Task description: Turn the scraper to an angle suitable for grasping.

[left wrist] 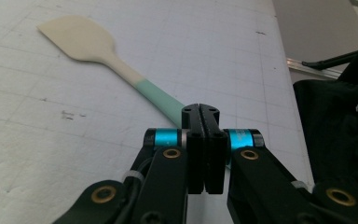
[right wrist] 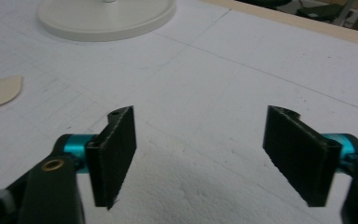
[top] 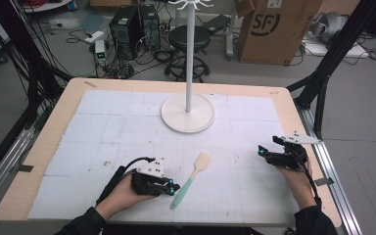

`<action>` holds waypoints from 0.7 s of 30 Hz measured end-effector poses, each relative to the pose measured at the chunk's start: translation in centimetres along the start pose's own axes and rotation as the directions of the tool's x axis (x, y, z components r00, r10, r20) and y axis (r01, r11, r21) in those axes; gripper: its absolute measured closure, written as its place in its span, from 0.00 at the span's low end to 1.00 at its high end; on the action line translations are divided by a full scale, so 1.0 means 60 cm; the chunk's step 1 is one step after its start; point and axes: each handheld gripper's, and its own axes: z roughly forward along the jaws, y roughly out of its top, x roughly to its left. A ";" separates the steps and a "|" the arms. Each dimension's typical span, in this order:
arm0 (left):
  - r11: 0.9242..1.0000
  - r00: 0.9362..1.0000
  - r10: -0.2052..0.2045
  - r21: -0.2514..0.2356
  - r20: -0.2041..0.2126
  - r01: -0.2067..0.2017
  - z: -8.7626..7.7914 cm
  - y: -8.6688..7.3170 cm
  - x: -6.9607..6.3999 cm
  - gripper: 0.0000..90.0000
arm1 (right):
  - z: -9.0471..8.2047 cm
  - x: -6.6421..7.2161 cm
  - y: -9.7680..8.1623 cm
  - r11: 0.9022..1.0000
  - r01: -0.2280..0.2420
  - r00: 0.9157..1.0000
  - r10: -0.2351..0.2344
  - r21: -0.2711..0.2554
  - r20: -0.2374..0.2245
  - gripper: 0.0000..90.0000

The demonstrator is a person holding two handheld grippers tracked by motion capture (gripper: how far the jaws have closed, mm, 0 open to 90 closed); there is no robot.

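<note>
While lying flat on the white mat, spatula (top: 192,177) just beside the left gripper (top: 172,188), whose jaws are pressed together on nothing. Right gripper (right wrist: 200,158) spread wide, empty, well apart. Approach step, seemingly; next: open, straddle the green handle.

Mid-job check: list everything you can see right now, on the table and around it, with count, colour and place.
spatula: 1, cream blade with mint-green handle, lying flat on the mat beside the left gripper
stand: 1, white, round base and upright pole, far middle of the mat
mat: 1, white with a grid, covering the table
table: 1, light wood
stool: 1, black, on the floor behind the table
cardboard box: 1, brown, floor at far right
left gripper: 1, black, jaws together, at the spatula's handle
right gripper: 1, black, jaws apart, nothing between them
</note>
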 end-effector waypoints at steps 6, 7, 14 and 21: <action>0.992 0.991 -0.070 -0.108 -0.111 0.058 -0.038 -0.002 0.021 0.70 | 0.001 0.014 0.004 0.998 0.056 0.997 -0.057 -0.016 -0.051 0.48; 0.992 0.988 -0.068 -0.120 -0.140 0.051 -0.046 -0.003 0.026 0.64 | 0.001 0.016 0.004 0.998 0.065 0.996 -0.066 -0.019 -0.067 0.53; 0.966 0.936 -0.133 -0.254 -0.327 0.049 -0.115 -0.017 0.053 0.42 | 0.007 0.040 0.006 0.996 0.070 0.978 -0.080 -0.058 -0.195 0.75; 0.935 0.885 -0.230 -0.344 -0.405 0.086 -0.170 -0.044 0.079 0.35 | 0.016 0.068 0.007 0.993 0.080 0.938 -0.106 -0.091 -0.331 0.90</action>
